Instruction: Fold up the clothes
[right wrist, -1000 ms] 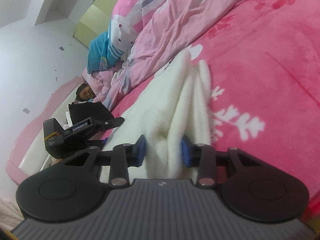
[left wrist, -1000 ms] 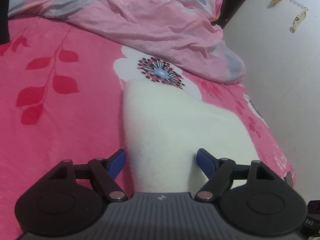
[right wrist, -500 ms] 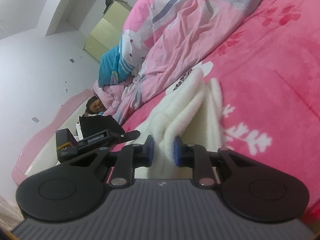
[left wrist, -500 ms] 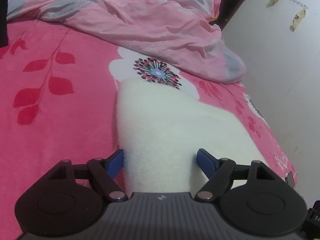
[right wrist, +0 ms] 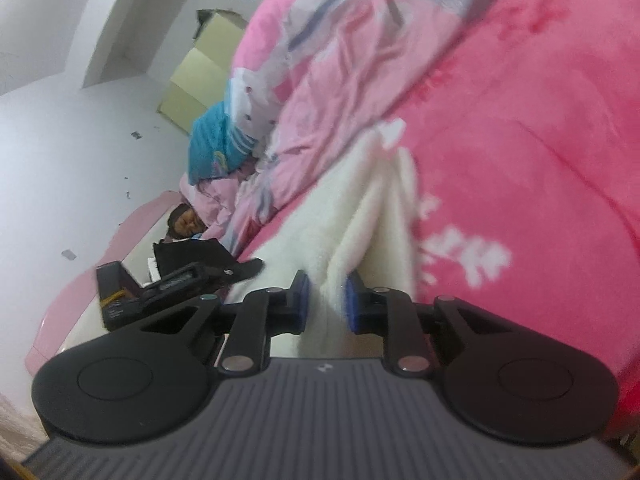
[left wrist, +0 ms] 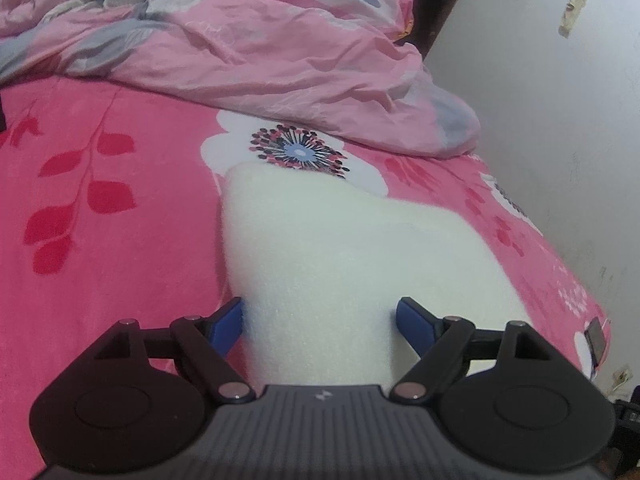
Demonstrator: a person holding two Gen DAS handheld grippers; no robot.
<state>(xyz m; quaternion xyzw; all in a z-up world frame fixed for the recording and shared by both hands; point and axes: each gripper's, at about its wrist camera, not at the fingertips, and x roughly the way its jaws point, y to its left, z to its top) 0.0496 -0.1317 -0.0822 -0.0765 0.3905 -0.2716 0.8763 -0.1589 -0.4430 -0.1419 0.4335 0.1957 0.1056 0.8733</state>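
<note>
Fleece garment (left wrist: 320, 248) stretches lengthwise ahead of both tongs: right gripper (right wrist: 326, 298), jaws just closed, pinches its bunched edge; left gripper (left wrist: 320, 320) straddles it, spread wide, unclenched.

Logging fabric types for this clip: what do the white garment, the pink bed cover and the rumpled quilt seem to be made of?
White garment: looks like fleece or plush, matte, with a fuzzy nap and thick soft folds.
Pink bed cover: seemingly a short-pile plush, matte with a printed flower pattern; the weave cannot be told.
Rumpled quilt: probably thin woven cotton or polyester, smooth with sharp fine creases.
</note>
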